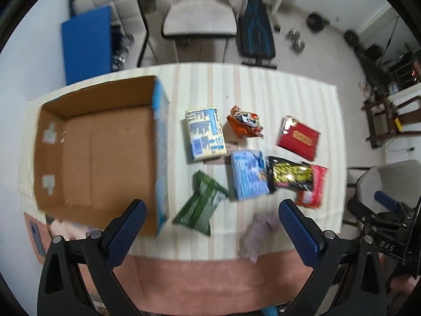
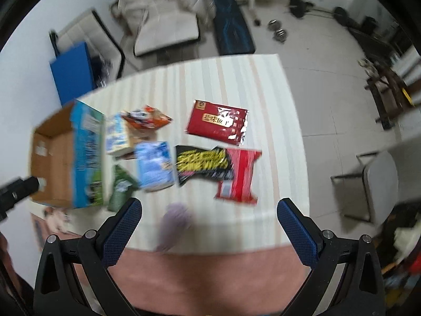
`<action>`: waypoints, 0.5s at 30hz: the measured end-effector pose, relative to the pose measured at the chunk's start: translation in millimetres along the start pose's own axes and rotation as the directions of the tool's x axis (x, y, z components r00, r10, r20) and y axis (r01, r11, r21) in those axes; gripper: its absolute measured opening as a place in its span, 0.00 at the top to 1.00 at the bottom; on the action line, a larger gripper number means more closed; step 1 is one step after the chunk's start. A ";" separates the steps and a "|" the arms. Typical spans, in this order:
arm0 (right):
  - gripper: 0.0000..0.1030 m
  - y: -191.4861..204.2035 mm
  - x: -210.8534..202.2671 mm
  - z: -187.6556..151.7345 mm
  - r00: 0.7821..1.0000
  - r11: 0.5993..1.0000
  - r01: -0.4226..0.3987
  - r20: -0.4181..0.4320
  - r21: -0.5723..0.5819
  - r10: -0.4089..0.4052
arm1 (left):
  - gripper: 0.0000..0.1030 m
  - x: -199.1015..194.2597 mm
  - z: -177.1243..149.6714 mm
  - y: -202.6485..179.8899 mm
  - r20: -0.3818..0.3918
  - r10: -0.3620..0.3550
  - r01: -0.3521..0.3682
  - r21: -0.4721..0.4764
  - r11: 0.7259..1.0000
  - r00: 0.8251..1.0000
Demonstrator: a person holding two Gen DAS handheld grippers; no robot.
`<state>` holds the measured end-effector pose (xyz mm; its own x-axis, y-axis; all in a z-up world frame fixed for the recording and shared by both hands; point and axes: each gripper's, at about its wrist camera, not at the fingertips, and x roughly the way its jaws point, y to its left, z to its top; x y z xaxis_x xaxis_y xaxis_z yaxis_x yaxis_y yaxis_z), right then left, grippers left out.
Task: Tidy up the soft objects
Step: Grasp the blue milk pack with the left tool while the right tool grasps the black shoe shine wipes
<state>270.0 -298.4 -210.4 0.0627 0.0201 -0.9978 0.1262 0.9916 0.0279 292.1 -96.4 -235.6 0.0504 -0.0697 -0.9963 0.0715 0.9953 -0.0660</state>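
Observation:
An open, empty cardboard box (image 1: 94, 144) with blue printed sides sits at the table's left; it also shows in the right wrist view (image 2: 55, 155). To its right lie soft packets: a yellow-blue pack (image 1: 205, 134), an orange packet (image 1: 246, 125), a dark red packet (image 1: 300, 138) (image 2: 218, 122), a light blue pack (image 1: 250, 175) (image 2: 155, 166), a black-yellow packet (image 1: 289, 176) (image 2: 202, 164), a red packet (image 1: 313, 187) (image 2: 238, 175), a green packet (image 1: 200, 202) (image 2: 121, 187) and a purple fuzzy thing (image 1: 259, 230) (image 2: 175, 222). My left gripper (image 1: 211, 210) and right gripper (image 2: 209, 209) hover open and empty above the near table edge.
The table has a striped cream cloth (image 1: 263, 89) over a pink one (image 1: 210, 281). Cream chairs (image 1: 200, 18), a blue panel (image 1: 86, 42) and a dark bench (image 1: 256, 34) stand beyond the far edge. A grey chair (image 2: 379, 184) stands to the right. Weights lie on the floor.

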 end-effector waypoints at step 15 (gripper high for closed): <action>0.21 52.2 174.4 34.4 0.973 0.801 -0.025 -0.198 -0.598 -0.117 | 0.00 127.4 12.9 -15.4 -0.229 0.088 -0.096 -0.027 0.995 0.969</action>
<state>321.6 -247.5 -380.9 -0.1494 -0.0711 -0.9862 -0.4920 0.8705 0.0118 310.3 -121.4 -360.8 -0.1732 0.0352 -0.9843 0.0394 0.9988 0.0287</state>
